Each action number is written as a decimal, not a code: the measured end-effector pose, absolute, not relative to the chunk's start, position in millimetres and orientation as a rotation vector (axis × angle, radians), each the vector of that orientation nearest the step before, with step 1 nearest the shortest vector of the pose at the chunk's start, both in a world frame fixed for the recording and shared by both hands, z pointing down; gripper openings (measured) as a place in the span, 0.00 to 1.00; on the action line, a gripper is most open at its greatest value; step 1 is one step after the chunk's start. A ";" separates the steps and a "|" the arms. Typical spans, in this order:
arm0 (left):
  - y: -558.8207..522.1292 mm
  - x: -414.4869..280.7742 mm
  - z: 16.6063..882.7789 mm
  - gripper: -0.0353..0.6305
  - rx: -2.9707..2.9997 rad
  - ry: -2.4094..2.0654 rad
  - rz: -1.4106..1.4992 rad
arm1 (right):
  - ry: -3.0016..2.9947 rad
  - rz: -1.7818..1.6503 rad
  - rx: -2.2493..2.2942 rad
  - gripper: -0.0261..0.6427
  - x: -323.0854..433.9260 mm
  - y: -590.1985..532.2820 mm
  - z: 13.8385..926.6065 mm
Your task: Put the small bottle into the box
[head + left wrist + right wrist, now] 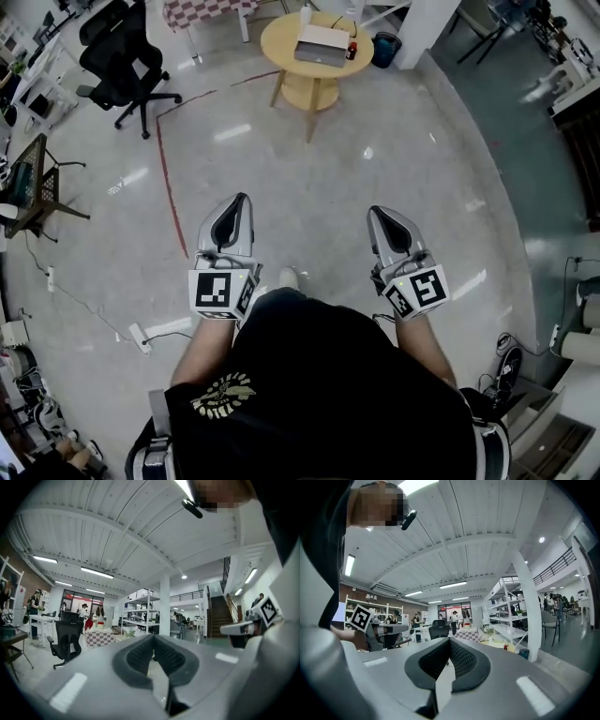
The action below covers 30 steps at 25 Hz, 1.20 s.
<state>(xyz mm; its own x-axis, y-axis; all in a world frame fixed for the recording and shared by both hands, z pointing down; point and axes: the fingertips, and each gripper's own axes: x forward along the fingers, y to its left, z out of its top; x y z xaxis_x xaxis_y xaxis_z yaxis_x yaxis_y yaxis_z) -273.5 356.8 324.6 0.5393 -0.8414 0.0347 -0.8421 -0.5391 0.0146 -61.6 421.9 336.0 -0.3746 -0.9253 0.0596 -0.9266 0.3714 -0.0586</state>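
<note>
Far ahead in the head view stands a round wooden table (314, 80) with a flat pale box (322, 44) on it. A small dark-and-red bottle (352, 51) stands at the box's right edge, and a white bottle (306, 13) is behind it. Both grippers are held level over the floor, well short of the table. My left gripper (242, 199) is shut and holds nothing, as its own view (153, 637) also shows. My right gripper (377, 212) is shut and empty too (450, 641). The right gripper view catches the table (501, 645) at a distance.
A black office chair (122, 56) stands at the far left, with a desk and cables along the left wall. A blue bin (384, 49) sits by a white pillar (427, 28) right of the table. A red line (169, 183) runs across the shiny floor.
</note>
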 end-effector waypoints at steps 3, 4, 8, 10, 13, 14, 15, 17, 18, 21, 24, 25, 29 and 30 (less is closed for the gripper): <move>334.6 -279.5 318.6 0.05 2.741 -1.469 0.007 | -2.576 0.087 1.760 0.05 -70.0 400.7 324.1; 328.6 -280.8 319.4 0.05 2.745 -1.456 0.006 | -2.570 0.077 1.766 0.05 -73.0 395.9 322.3; 306.9 -280.0 335.0 0.05 2.749 -1.404 0.044 | -2.545 0.126 1.781 0.05 -82.7 381.6 335.4; 302.7 -276.6 341.3 0.05 2.746 -1.375 0.060 | -2.529 0.139 1.776 0.05 -83.0 380.2 340.4; 293.0 -269.1 351.2 0.05 2.722 -1.347 0.116 | -2.513 0.170 1.804 0.05 -71.3 370.0 341.6; 289.7 -267.1 351.9 0.05 2.721 -1.342 0.116 | -2.513 0.179 1.810 0.05 -68.3 366.1 341.7; 286.9 -266.1 351.5 0.05 2.727 -1.343 0.104 | -2.512 0.178 1.810 0.05 -66.9 362.9 342.1; 282.4 -267.0 353.3 0.05 2.733 -1.354 0.085 | -2.514 0.173 1.801 0.05 -67.7 358.3 344.7; 280.8 -267.3 356.2 0.05 2.731 -1.357 0.087 | -2.520 0.180 1.796 0.05 -68.7 356.7 347.3; 280.7 -265.1 362.0 0.05 2.730 -1.343 0.101 | -2.534 0.214 1.784 0.05 -72.2 356.3 356.5; 281.7 -262.0 361.5 0.05 2.741 -1.322 0.114 | -2.538 0.229 1.781 0.05 -74.6 356.2 359.3; 280.9 -260.9 361.5 0.05 2.742 -1.317 0.115 | -2.539 0.234 1.779 0.05 -74.8 355.1 359.9; 276.4 -258.8 363.3 0.05 2.738 -1.309 0.111 | -2.537 0.238 1.760 0.05 -75.3 349.3 360.8; 275.5 -259.0 364.6 0.05 2.734 -1.308 0.110 | -2.534 0.237 1.759 0.05 -74.9 348.2 360.6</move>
<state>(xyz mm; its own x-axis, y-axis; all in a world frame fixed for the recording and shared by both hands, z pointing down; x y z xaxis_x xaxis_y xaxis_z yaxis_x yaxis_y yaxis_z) -259.0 275.5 364.6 0.6264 -0.7713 0.1124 -0.7793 -0.6231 0.0670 -74.9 348.2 360.6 -0.3530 -0.9271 0.1260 -0.9344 0.3424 -0.0985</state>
